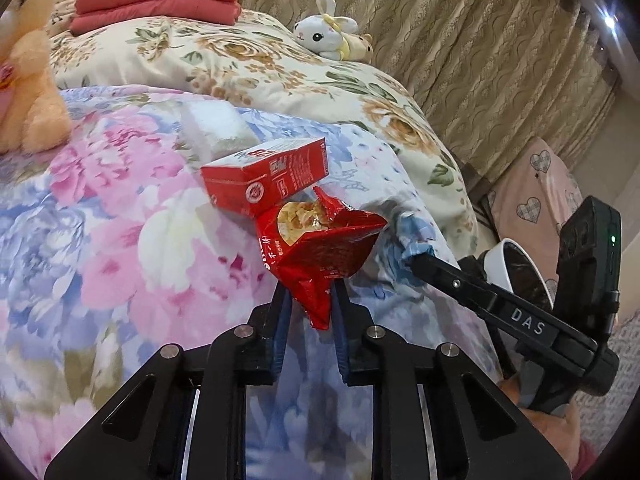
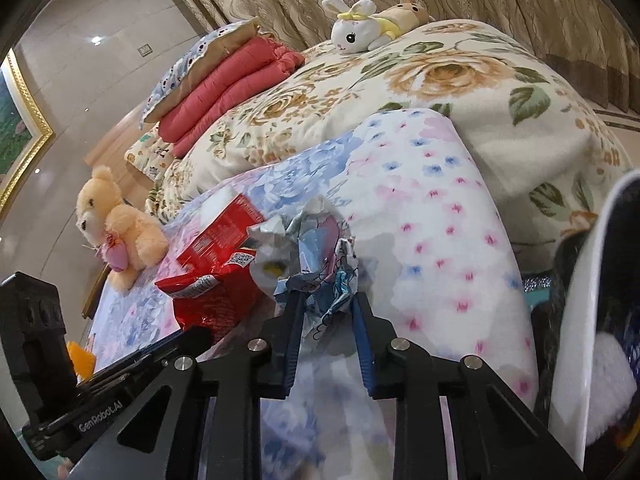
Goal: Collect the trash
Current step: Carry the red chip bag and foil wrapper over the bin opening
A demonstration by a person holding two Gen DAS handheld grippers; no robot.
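A torn red snack bag (image 1: pixel 320 252) lies on the floral quilt, and my left gripper (image 1: pixel 312 300) is shut on its lower tail. Just behind it sits a red carton (image 1: pixel 264 176), leaning on the bag. In the right wrist view a crumpled blue and silver wrapper (image 2: pixel 304 256) sits between the fingers of my right gripper (image 2: pixel 326 308), which is shut on it. The red bag (image 2: pixel 212 296) and carton (image 2: pixel 224 232) lie to its left. The right gripper (image 1: pixel 418 260) shows at the quilt's edge in the left wrist view, with the blue wrapper (image 1: pixel 416 240) at its tip.
A white bin with a dark liner (image 2: pixel 580 320) stands beside the bed on the right, also visible as the bin (image 1: pixel 516 268). On the bed are a peach teddy bear (image 2: pixel 116 224), a white bunny toy (image 2: pixel 356 28), folded red blankets (image 2: pixel 224 84) and a flowered duvet (image 2: pixel 440 80).
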